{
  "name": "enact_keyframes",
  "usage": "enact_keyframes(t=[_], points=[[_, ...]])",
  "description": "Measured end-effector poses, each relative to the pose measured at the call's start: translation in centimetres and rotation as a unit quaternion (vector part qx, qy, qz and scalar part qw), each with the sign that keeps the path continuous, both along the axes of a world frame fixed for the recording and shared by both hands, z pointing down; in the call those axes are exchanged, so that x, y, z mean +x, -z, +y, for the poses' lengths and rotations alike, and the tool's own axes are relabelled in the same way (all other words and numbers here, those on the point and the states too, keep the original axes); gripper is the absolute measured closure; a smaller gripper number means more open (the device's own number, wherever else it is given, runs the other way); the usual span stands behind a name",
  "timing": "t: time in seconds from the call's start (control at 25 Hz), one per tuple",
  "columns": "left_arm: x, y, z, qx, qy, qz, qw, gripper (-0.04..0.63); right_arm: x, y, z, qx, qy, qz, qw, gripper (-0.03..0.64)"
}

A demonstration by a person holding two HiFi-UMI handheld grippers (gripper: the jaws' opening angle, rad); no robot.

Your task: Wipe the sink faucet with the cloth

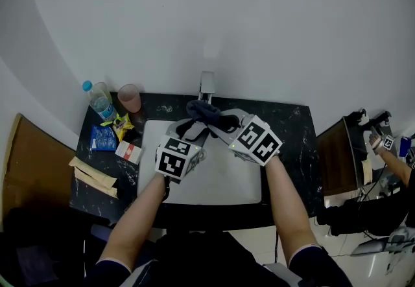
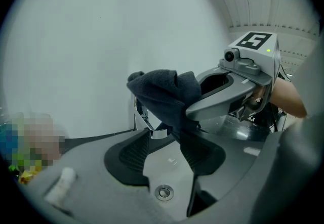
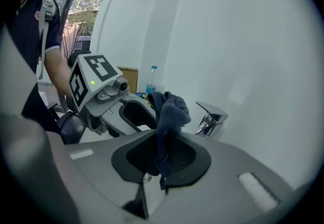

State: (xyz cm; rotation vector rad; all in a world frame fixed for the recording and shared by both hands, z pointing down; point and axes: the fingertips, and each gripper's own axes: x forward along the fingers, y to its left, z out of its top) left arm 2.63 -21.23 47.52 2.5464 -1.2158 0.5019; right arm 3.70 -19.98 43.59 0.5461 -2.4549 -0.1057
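Cloth (image 3: 171, 112) dark blue, crumpled, hanging bunched, clamped in right claw (image 3: 161, 161), left claw (image 2: 164, 153) spread, empty

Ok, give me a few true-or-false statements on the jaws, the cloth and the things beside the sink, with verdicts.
1. The right gripper has its jaws shut on the cloth. True.
2. The left gripper also grips the cloth. False: its jaws stand apart and empty, with the sink drain seen beyond them.
3. The water bottle stands right of the sink. False: in the head view it stands left of the sink.
4. A pink cup stands upright beside the bottle. True.
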Motion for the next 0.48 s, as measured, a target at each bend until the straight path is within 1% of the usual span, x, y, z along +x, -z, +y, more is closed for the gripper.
enact_keyframes(t=[0.16, 0.28, 0.48], points=[[0.0, -0.1, -0.3, -0.001, -0.002, -0.007, 1.0000, 0.400, -0.7, -0.4, -1.0, -0.010, -0.002, 0.016, 1.000, 0.569], [0.0, 0.3, -0.7, 0.007, -0.004, -0.006, 1.0000, 0.407, -0.5, -1.2, -2.0, -0.023, -0.011, 0.025, 0.999, 0.569], [-0.6, -0.3, -1.0, 0.008, 0.000, -0.022, 0.9997, 0.444, -0.4, -1.3, -4.3, -0.037, -0.040, 0.004, 0.999, 0.568]])
